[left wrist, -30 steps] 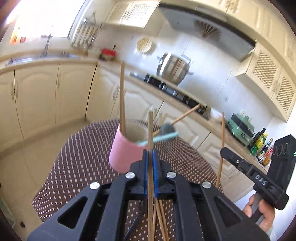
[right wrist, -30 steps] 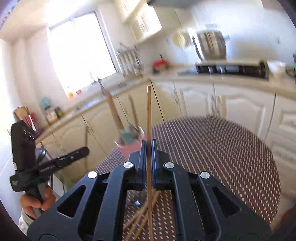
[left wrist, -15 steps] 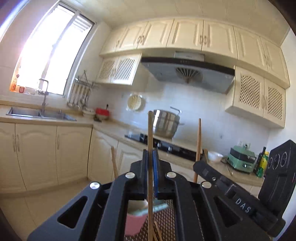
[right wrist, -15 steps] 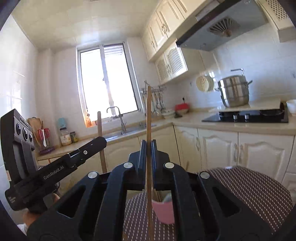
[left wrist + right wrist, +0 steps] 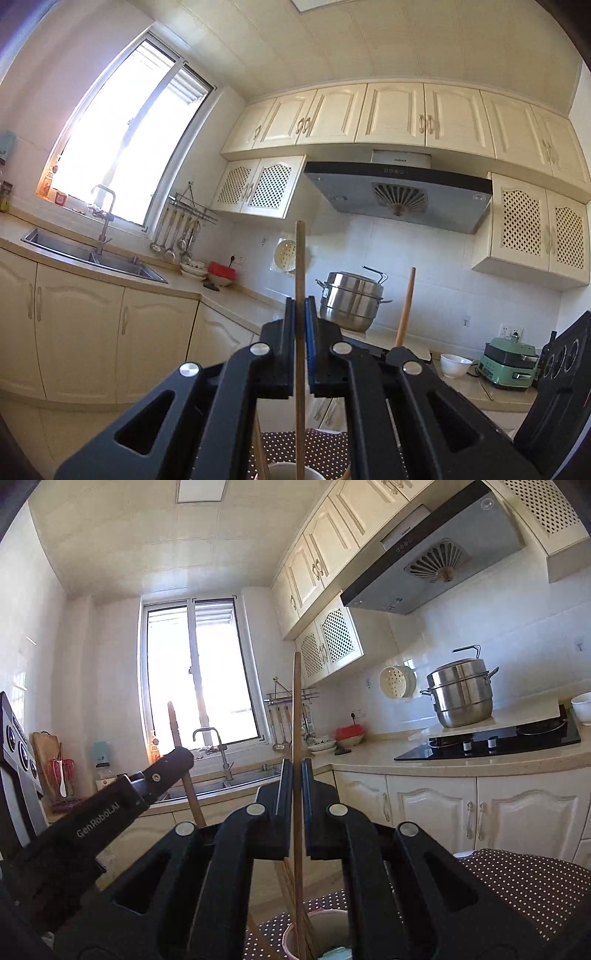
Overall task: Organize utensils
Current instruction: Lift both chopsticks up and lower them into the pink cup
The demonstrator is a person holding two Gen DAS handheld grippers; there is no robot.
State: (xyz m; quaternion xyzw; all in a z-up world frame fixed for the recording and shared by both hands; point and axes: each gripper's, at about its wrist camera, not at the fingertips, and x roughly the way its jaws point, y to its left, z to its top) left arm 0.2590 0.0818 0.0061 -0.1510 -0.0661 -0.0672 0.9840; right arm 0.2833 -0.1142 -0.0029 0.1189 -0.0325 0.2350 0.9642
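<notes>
Clearly both grippers are clamped on chopsticks, one apiece: the left gripper [image 5: 300, 325] has its fingers pinched tight on a wooden chopstick [image 5: 300, 266] held upright, and the right gripper [image 5: 294, 782] squeezes its own chopstick [image 5: 295, 709] the same way, each gripped low on the stick so the lower end points down at the pink cup [image 5: 325, 921] directly beneath. That vertical hold looks chosen for dropping them tip-first into the cup, which stands on the brown dotted table [image 5: 524, 871] and already has a few sticks and a pale blue utensil [image 5: 334, 952] leaning inside. Those leaning pieces crowd the opening, so I'd judge a stick coming down could knock against them. The two grippers sit close together, each visible from the other's camera. Behind are the steel steamer pot [image 5: 460, 696], the sink [image 5: 92, 254] and the range hood [image 5: 399, 192], well clear.
</notes>
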